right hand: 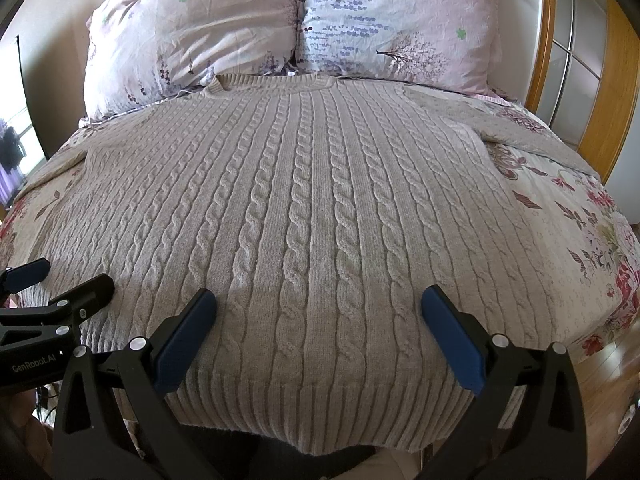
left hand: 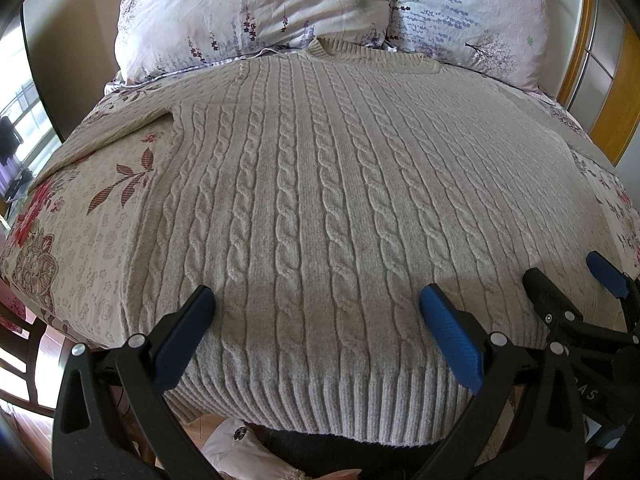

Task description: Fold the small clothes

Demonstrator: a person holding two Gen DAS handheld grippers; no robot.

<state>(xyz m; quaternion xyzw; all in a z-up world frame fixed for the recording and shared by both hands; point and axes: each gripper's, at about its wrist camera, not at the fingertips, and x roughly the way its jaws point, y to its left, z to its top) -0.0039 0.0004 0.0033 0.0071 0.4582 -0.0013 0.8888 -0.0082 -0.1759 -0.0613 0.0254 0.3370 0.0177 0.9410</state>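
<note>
Both my tongs, left (left hand: 316, 312) and right (right hand: 318, 312), hang spread wide over the ribbed hem, pinching nothing, side by side, so I judge I'm about to begin the fold. My beige cable-knit wool sweater (left hand: 320, 184) lies flat on the floral-print quilted bed (left hand: 80, 240), collar toward two crinkled lavender-print pillows (right hand: 304, 28); thick, ropey, soft.
</note>
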